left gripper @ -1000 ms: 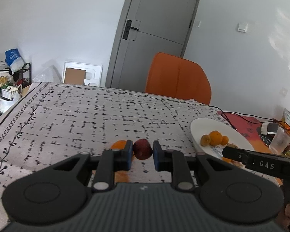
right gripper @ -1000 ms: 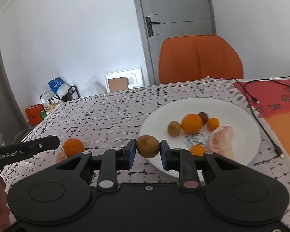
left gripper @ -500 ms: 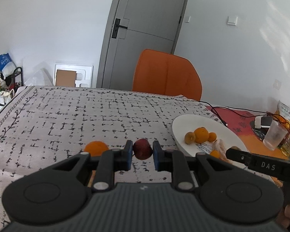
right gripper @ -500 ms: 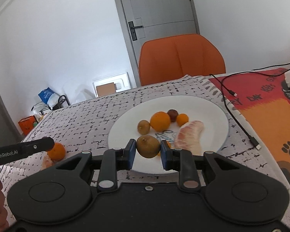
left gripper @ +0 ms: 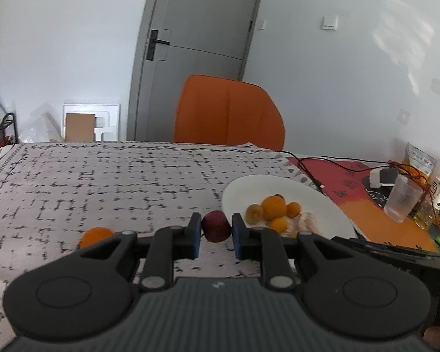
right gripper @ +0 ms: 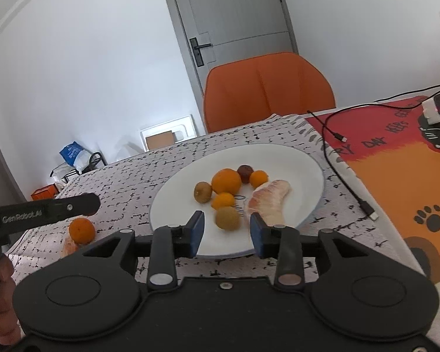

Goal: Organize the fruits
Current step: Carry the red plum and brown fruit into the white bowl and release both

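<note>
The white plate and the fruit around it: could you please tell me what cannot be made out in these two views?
- Left wrist view: the white plate's near rim, hidden behind the left gripper, shut on a dark red fruit.
- Right wrist view: printed lettering on the plate, covered by fruit.
- Right wrist view: pale peeled piece beside the small orange, cut off by the right gripper's body.

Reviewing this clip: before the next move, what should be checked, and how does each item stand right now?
1. Right gripper let go of the brown fruit: ok, its fingers have just been opening and stand clear of it.
2. Brown fruit on the white plate: ok.
3. Left gripper clamped on the dark red fruit: ok.
4. Dark red fruit over the plate: not ok, it is beside the rim.
5. Orange off the plate: not ok, it lies on the tablecloth.
</note>
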The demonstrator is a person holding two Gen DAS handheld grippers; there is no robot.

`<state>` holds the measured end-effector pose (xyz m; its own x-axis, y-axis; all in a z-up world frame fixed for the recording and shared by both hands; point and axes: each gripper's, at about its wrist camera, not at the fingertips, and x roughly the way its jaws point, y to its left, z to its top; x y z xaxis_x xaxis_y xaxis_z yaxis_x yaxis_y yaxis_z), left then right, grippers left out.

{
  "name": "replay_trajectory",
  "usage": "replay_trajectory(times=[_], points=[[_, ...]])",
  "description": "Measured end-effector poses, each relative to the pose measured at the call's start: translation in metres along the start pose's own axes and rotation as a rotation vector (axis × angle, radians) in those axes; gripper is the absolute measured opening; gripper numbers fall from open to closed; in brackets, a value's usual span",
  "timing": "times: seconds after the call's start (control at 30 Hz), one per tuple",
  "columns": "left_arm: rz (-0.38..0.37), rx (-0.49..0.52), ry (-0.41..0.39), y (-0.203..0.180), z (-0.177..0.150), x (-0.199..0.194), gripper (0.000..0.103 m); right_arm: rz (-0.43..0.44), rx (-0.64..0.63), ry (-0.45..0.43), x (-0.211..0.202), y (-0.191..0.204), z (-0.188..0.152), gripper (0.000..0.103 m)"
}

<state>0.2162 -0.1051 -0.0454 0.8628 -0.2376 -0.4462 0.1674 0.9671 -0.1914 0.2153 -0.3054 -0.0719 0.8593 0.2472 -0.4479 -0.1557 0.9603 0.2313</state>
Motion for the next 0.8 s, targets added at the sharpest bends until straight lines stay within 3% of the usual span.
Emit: replay_trajectory(times=[0.4,0.7,0.8], points=[[-0.074,0.055,0.020,-0.036,0.002,0.022,0.020,-0.022,0.021,-0.024,-0.017,-0.016,0.004,0.040],[-0.088,0.073,0.019,-0.053,0.006,0.031,0.021,-0.029,0.029,-0.019,-0.020,-0.022,0.001,0.047],[-0.085,0.076,0.010,-0.052,0.008,0.029,0.028,-0.041,0.036,-0.026,-0.020,-0.022,-0.001,0.066]])
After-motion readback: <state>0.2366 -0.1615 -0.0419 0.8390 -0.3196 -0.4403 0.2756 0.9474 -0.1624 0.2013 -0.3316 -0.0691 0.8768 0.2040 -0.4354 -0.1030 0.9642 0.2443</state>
